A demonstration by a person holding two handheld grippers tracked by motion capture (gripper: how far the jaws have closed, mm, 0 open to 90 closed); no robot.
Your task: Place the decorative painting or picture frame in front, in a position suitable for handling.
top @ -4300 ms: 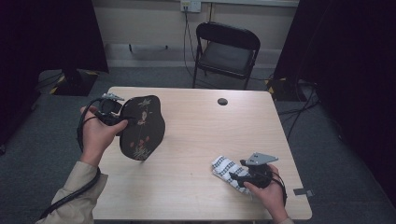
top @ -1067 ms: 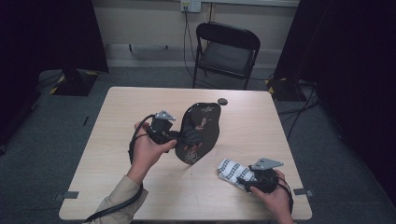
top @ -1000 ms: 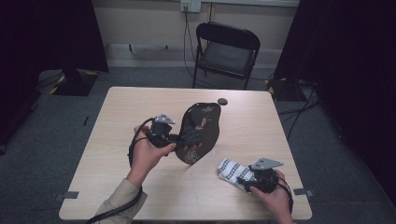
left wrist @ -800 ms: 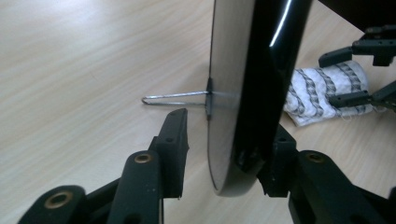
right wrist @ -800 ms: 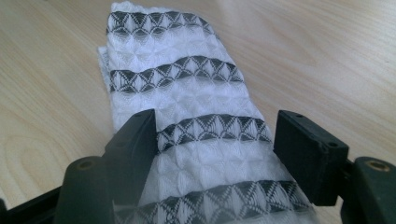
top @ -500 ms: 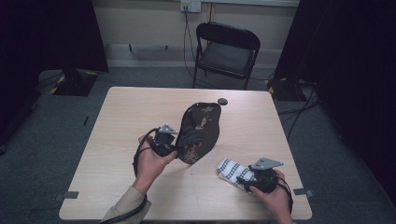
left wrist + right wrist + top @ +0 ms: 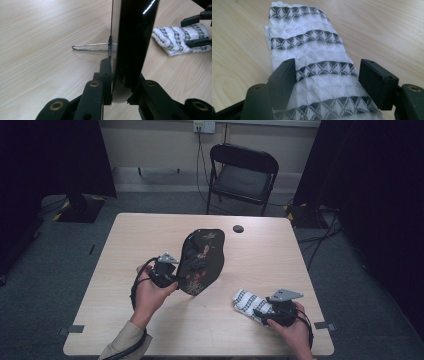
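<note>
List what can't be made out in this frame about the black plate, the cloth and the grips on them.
- Black decorated plate: in the left gripper view it is edge-on, so its pattern is hidden; its wire stand is partly behind the plate.
- Left gripper: shut on the plate's rim, with the pad faces covered by it.
- Folded patterned cloth: its near end is cut off by the right gripper view's bottom edge.
- Right gripper: jaws astride the cloth; whether they press is unclear.

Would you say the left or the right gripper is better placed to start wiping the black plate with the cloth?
Right. The right gripper sits over the striped cloth, jaws open either side of it, so it only needs to close. The left gripper is shut on the black plate, holding it upright on edge.
</note>
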